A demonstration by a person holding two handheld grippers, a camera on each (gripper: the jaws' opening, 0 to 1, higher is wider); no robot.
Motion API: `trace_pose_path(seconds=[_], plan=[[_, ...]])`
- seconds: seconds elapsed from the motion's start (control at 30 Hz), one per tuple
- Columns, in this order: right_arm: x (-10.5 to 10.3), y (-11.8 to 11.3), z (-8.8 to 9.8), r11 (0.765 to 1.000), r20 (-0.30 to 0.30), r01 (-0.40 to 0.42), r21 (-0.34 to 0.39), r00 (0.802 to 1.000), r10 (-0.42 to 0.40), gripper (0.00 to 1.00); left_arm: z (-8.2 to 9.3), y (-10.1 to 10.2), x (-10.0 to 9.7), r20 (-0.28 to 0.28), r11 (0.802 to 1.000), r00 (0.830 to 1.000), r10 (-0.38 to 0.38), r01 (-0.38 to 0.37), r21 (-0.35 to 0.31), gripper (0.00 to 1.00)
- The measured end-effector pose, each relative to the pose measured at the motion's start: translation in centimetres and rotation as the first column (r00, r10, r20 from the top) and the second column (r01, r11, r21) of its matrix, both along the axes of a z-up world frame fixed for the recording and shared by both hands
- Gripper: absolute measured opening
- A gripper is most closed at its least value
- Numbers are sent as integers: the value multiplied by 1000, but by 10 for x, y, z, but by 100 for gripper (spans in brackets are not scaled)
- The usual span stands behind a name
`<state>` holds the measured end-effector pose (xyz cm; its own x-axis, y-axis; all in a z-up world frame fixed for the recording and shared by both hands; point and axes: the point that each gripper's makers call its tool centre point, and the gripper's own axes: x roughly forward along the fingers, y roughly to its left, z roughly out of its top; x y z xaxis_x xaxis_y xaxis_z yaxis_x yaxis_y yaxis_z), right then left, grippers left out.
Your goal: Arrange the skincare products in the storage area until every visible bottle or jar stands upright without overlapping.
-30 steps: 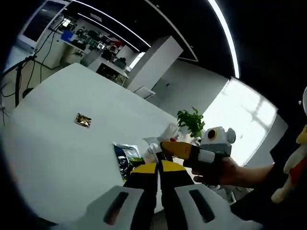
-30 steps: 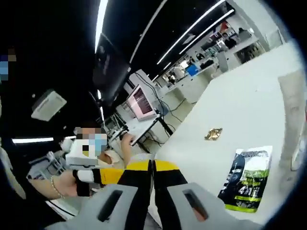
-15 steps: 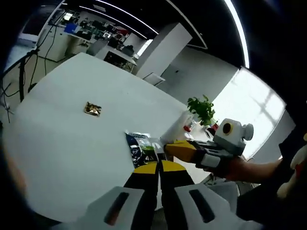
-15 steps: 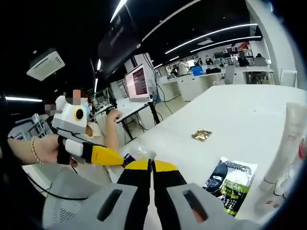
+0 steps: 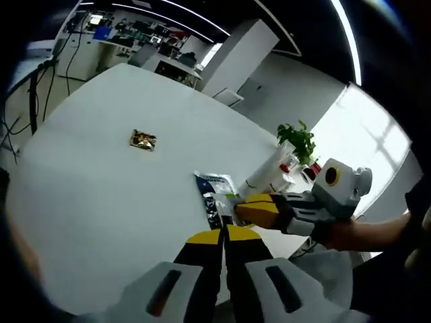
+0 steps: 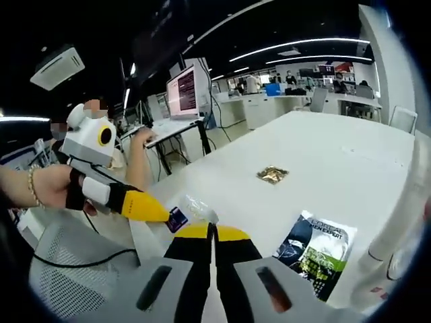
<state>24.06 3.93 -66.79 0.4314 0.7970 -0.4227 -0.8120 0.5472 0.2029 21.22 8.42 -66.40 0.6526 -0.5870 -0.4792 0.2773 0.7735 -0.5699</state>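
Left gripper [image 5: 223,237] rises from the bottom of the left gripper view with its yellow-tipped jaws pressed together on nothing, above the near edge of the white table [image 5: 101,195]. Just beyond it lies a flat dark sachet [image 5: 214,195], with the right gripper [image 5: 237,208] reaching in from the right, its tip at the sachet's edge; a pale tube [image 5: 268,171] stands upright behind, and a small gold packet [image 5: 143,140] sits well apart further up the table. In the right gripper view, the right gripper's own jaws are likewise closed and empty, low over the table, the sachet lying flat just beside them to the right and the tube's pale column at the far right edge. The left gripper enters from the left, its yellow tip touching a small clear wrapper [image 6: 195,210]. The sachet looks light, limp and slick, so a pinch on its sealed edge seems best; the tube is probably stiffer and best gripped mid-body.
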Motion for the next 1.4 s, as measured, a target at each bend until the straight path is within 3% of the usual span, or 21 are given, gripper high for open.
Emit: trace_pose_path(seconds=[0.3,0.57,0.6,0.63,0.67,0.73,0.83,0.93,1.17,1.3,1.4], plan=[[5,3,-14,999,2,3,-40,1000,-3,1,-18,7,8,-18,1000,1000,-1,1,27,0],[19,3,-48,992,-3,18,-122,1000,-18,1,-40,11,24,-66,996,998,-14,19,86,0],[27,-8,-56,980,13,56,-189,998,-54,1,-43,12,24,-82,994,997,-13,22,109,0],[31,-11,-60,977,12,62,-206,998,-61,1,-45,14,26,-86,993,996,-7,18,119,0],[34,-12,-62,979,-6,65,-194,998,-68,1,-50,19,30,-95,992,995,3,9,129,0],[40,-11,-59,989,-52,92,-118,994,-98,1,-51,17,34,-113,998,993,27,-19,65,0],[44,-14,-60,984,-28,77,-161,996,-82,1,-53,8,30,-120,997,993,15,-6,77,0],[45,-12,-55,988,-40,85,-130,995,-91,1,-62,6,37,-134,998,991,1,8,64,0],[46,-14,-56,987,-29,73,-146,997,-78,1,-72,-6,46,-164,1000,986,8,-3,29,0],[44,-15,-63,979,-5,30,-199,999,-32,1,-80,-7,51,-193,1000,981,23,-19,25,0],[38,-1,-66,967,44,-87,-238,994,100,1,-89,-7,52,-205,999,978,31,-22,47,0]])
